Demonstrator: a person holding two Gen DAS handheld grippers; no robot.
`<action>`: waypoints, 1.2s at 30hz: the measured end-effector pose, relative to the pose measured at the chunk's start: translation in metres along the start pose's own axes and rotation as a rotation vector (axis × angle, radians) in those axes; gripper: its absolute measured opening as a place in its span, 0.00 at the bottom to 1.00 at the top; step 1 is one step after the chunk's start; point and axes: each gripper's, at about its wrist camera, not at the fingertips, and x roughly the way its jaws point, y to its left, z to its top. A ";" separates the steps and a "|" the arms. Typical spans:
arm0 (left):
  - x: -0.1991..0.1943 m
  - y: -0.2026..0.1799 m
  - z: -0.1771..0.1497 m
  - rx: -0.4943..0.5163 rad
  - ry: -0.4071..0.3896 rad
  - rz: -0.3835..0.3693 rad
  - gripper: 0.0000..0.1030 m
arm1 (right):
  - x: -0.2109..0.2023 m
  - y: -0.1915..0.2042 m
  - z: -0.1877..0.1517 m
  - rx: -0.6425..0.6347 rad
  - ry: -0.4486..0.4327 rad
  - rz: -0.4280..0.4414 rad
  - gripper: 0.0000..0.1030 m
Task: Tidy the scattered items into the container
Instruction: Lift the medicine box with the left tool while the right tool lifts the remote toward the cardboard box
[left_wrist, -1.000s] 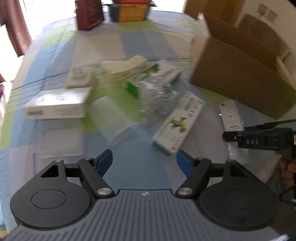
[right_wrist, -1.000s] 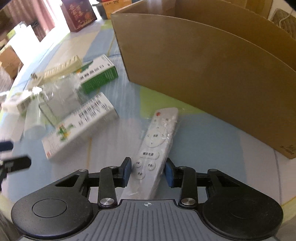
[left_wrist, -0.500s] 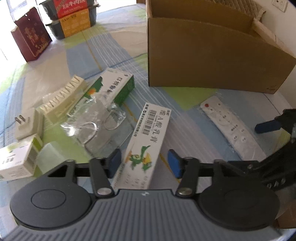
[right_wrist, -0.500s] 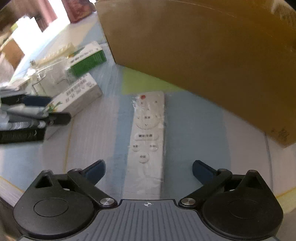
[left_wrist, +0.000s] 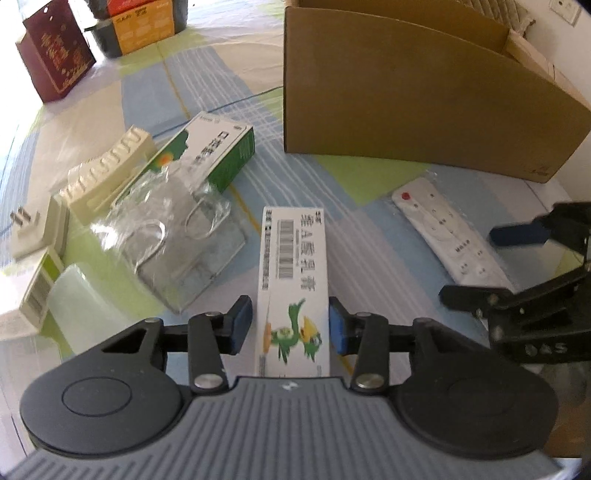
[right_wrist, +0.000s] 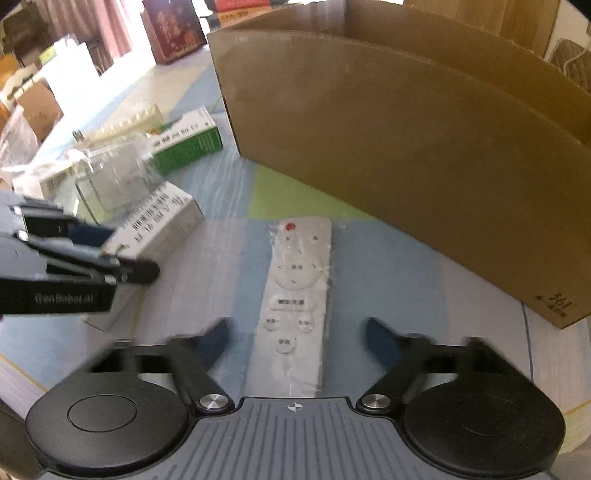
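My left gripper (left_wrist: 290, 328) is shut on the near end of a white ointment box with a green cartoon (left_wrist: 293, 266), which lies flat on the checked tablecloth; the blue pads press its two long sides. My right gripper (right_wrist: 299, 339) is open wide, its blurred fingers on either side of the lower end of a white remote in clear wrap (right_wrist: 295, 295), not touching it. The remote (left_wrist: 447, 232) lies just in front of the open brown cardboard box (left_wrist: 406, 110), whose tall front wall (right_wrist: 406, 147) hides its inside.
Left of the ointment box lie a crumpled clear plastic pack (left_wrist: 173, 236), a green-and-white box (left_wrist: 218, 147), a cream power strip (left_wrist: 107, 173), a plug adapter (left_wrist: 33, 232) and a translucent cup (left_wrist: 74, 302). A dark red box (left_wrist: 55, 59) stands far back.
My left gripper swung over to the ointment box and its fingers narrowed onto it. My right gripper let go of the remote, opened wide and drew back a little.
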 end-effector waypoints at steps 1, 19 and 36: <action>0.001 0.000 0.000 -0.002 -0.001 0.003 0.39 | 0.001 0.002 -0.001 -0.020 -0.005 -0.010 0.72; -0.042 -0.017 -0.007 -0.037 0.006 -0.034 0.32 | -0.032 -0.012 0.003 0.109 0.000 0.135 0.40; -0.115 -0.043 0.102 -0.001 -0.212 -0.104 0.32 | -0.124 -0.079 0.063 0.372 -0.231 0.277 0.37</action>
